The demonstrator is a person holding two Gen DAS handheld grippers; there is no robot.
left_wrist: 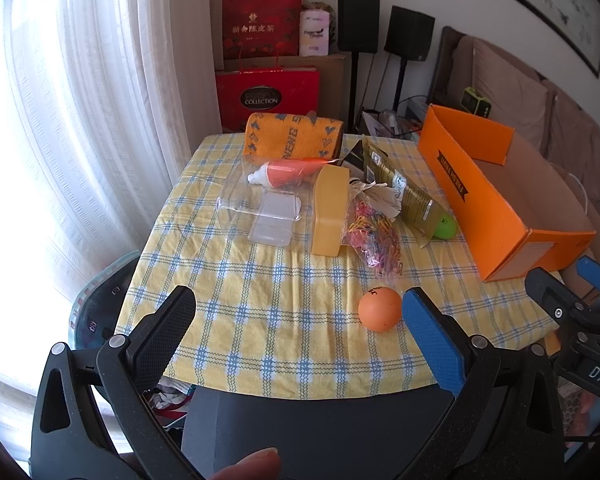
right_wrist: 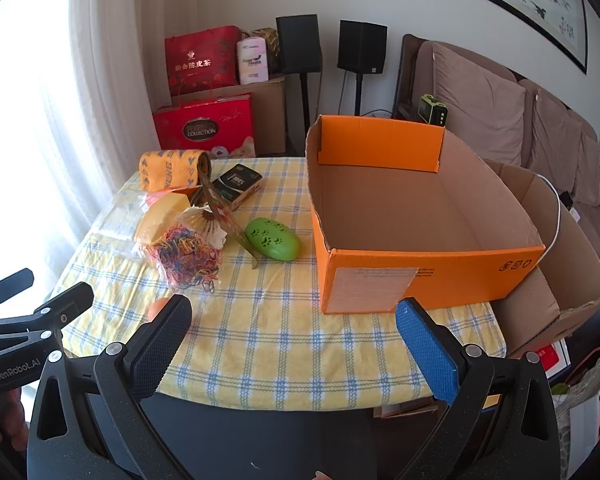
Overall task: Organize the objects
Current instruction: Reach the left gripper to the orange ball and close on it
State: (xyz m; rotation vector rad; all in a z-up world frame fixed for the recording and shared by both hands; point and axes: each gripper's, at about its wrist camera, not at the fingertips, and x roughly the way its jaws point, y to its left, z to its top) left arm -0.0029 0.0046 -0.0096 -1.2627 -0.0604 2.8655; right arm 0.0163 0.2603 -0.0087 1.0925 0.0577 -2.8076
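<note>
Both tongs hang gaping and empty at the near edge of the table (right_wrist: 260, 344), nothing picked yet.

Left tongs (left_wrist: 300, 312) face the orange ball (left_wrist: 380, 308), which sits just beside the blue finger, probably the easiest first grab. Right tongs (right_wrist: 294, 320) face the orange box (right_wrist: 420, 216), standing bare inside at the right, likely where everything goes. Further out lies the heap: rubber bands (right_wrist: 188, 256), green case (right_wrist: 274, 239), yellow block (left_wrist: 331, 212), clear tub (left_wrist: 260, 204), rolled towel (left_wrist: 294, 136).
</note>
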